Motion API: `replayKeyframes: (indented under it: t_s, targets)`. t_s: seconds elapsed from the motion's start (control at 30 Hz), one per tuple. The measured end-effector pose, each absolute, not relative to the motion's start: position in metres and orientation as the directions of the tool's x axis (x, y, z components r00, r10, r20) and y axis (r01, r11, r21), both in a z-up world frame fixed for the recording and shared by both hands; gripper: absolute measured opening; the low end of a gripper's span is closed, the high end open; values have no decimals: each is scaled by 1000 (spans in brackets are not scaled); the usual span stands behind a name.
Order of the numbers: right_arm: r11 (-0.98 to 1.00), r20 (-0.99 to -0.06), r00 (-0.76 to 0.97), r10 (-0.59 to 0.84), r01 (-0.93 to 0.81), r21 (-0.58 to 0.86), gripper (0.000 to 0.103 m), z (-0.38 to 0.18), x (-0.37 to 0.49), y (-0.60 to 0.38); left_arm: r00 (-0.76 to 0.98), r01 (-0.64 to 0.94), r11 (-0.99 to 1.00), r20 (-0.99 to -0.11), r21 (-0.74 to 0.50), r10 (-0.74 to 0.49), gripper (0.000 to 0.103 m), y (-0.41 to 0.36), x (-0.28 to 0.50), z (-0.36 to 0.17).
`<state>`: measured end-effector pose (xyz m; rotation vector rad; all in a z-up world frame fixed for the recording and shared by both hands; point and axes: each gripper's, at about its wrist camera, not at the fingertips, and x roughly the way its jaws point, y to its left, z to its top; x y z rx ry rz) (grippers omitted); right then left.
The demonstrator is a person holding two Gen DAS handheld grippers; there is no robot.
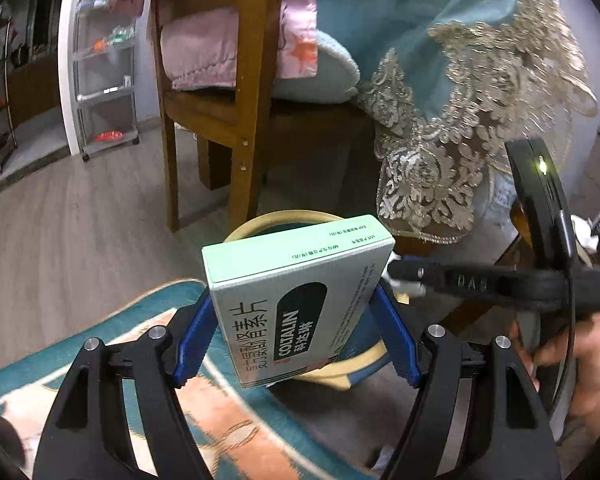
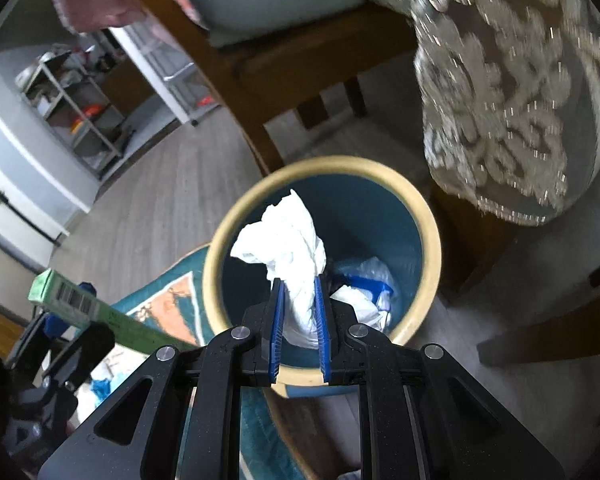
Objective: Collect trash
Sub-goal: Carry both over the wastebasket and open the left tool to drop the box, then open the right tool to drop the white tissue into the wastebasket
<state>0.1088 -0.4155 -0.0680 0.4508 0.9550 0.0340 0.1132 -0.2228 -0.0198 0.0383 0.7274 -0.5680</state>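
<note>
Both tools angled down over bin (image 2: 428, 216), gripping box (image 1: 300, 300) and tissue (image 2: 288, 240).

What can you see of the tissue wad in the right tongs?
The tissue wad is white crumpled paper, soft-looking, twisted narrow where the right tongs clamp its lower end between the blue pads. Its loose upper part fans out beyond them. It hangs over the open mouth of the bin, apart from the rim.

wood chair (image 1: 236, 112), grey floor (image 1: 80, 216), rug (image 1: 148, 320)
</note>
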Motion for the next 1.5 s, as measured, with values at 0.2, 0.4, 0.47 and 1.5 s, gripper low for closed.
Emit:
replayKeyframes:
  t_s: [0.2, 0.4, 0.47, 1.5]
  targets:
    - [896, -799, 552, 238, 193, 401, 16, -83, 116, -422, 617, 466, 869, -643, -167, -454, 73, -238, 131, -38]
    - [889, -807, 539, 241, 210, 406, 16, -95, 119, -429, 621, 471, 865, -633, -170, -463, 73, -251, 136, -44]
    - [894, -809, 537, 239, 204, 400, 16, -97, 119, -431, 625, 470, 866, -627, -173, -465, 73, -254, 138, -45]
    - [900, -755, 618, 217, 174, 401, 66, -64, 121, -403, 707, 383, 916, -601, -118, -373, 84, -163, 109, 5]
